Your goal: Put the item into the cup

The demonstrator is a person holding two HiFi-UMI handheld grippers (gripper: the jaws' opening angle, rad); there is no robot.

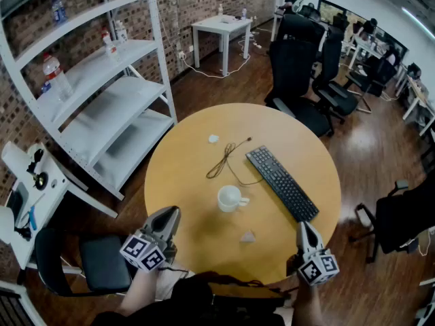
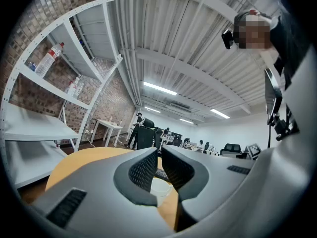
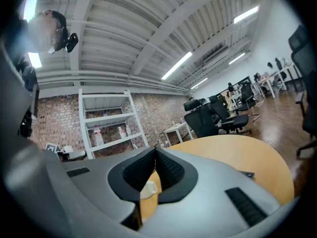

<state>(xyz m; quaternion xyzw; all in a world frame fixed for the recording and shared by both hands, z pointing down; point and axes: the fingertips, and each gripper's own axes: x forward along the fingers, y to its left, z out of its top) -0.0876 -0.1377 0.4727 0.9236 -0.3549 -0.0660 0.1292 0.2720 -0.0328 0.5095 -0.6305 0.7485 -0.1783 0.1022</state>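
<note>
A white cup (image 1: 230, 197) stands upright near the middle of the round wooden table (image 1: 190, 168). A small grey item (image 1: 247, 236) lies on the table a little nearer me and to the cup's right. My left gripper (image 1: 170, 214) hovers at the table's near left edge, shut and holding nothing. My right gripper (image 1: 302, 227) is at the near right edge, also shut and holding nothing. Behind the shut jaws, the cup (image 2: 161, 187) shows in the left gripper view, and the cup (image 3: 148, 188) shows again in the right gripper view.
A black keyboard (image 1: 281, 182) lies slanted to the right of the cup. A thin dark cable (image 1: 227, 158) and a small white piece (image 1: 213, 139) lie beyond it. White shelving (image 1: 109, 94) stands at the left, and office chairs (image 1: 299, 80) stand behind the table.
</note>
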